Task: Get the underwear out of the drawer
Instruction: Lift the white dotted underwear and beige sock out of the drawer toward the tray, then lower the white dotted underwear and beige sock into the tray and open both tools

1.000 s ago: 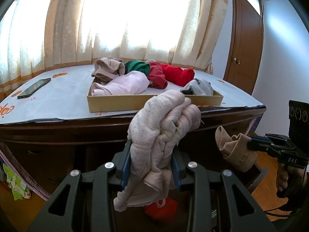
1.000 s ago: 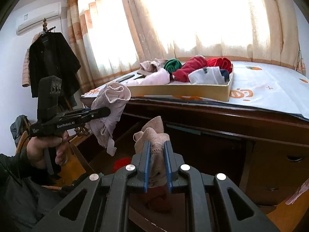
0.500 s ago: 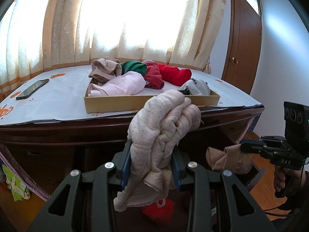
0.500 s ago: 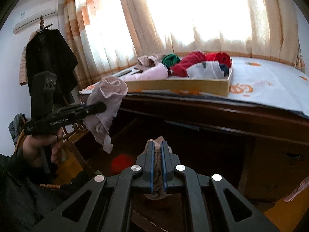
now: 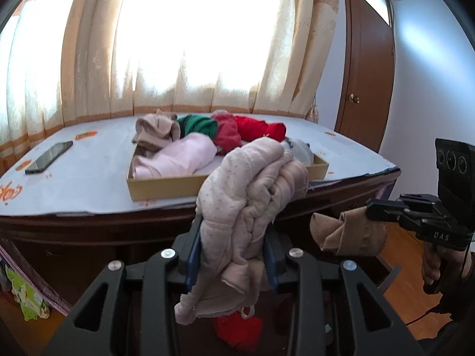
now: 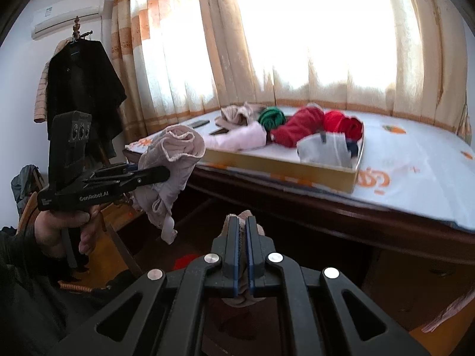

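My left gripper [image 5: 230, 234] is shut on a bunched pale pink dotted underwear [image 5: 252, 195], held in front of the dark wooden dresser; it also shows in the right wrist view [image 6: 172, 160]. My right gripper [image 6: 242, 222] is shut on a beige underwear [image 6: 246, 215], mostly hidden between the fingers; in the left wrist view this beige underwear [image 5: 347, 234] hangs from that gripper [image 5: 371, 207] at the right. A red garment [image 5: 237, 327] lies below in the open drawer.
A shallow cardboard tray [image 5: 166, 188] on the dresser top holds several rolled garments, pink, green, red and grey. A phone [image 5: 49, 157] lies on the white cover at the left. A dark coat [image 6: 83, 89] hangs at the left. A wooden door [image 5: 365, 89] stands at the right.
My right gripper has pulled back and lowered, its jaws squeezing tighter on the beige underwear. The left gripper has risen slightly with the pink underwear.
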The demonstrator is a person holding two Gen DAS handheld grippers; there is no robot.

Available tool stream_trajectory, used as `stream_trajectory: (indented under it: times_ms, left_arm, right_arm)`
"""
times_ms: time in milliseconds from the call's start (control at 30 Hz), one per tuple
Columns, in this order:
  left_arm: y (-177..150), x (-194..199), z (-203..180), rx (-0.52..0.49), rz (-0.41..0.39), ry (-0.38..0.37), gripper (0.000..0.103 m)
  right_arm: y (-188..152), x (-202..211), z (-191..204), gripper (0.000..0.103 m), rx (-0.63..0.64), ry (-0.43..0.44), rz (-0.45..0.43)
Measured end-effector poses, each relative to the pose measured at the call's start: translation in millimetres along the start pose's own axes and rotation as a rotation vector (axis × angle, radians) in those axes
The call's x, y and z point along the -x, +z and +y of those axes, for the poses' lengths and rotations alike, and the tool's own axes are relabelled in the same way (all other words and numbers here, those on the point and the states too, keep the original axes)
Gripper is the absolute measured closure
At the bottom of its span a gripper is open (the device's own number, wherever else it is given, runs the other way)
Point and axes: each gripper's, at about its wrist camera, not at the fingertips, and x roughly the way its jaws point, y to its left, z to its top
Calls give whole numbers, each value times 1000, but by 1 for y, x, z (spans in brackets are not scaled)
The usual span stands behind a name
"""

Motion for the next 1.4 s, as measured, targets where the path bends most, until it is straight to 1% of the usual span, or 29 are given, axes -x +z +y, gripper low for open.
stream_trajectory:
  times_ms: [300,667,1033,1400]
  left_arm:
    - [20,3,-5,-34,-38,3,69]
    - [46,1,-8,-79,-75,25,69]
    - [65,-9,-6,-100,-81,37,69]
    - [81,-17,-7,-123,-90,49,69]
  right_arm:
    - [28,8,6,98,31,12,-73]
    - [61,10,15,98,71,24,-131]
    - [97,7,10,98,88,22,-178]
    - [115,8,5,98,89,3,-210]
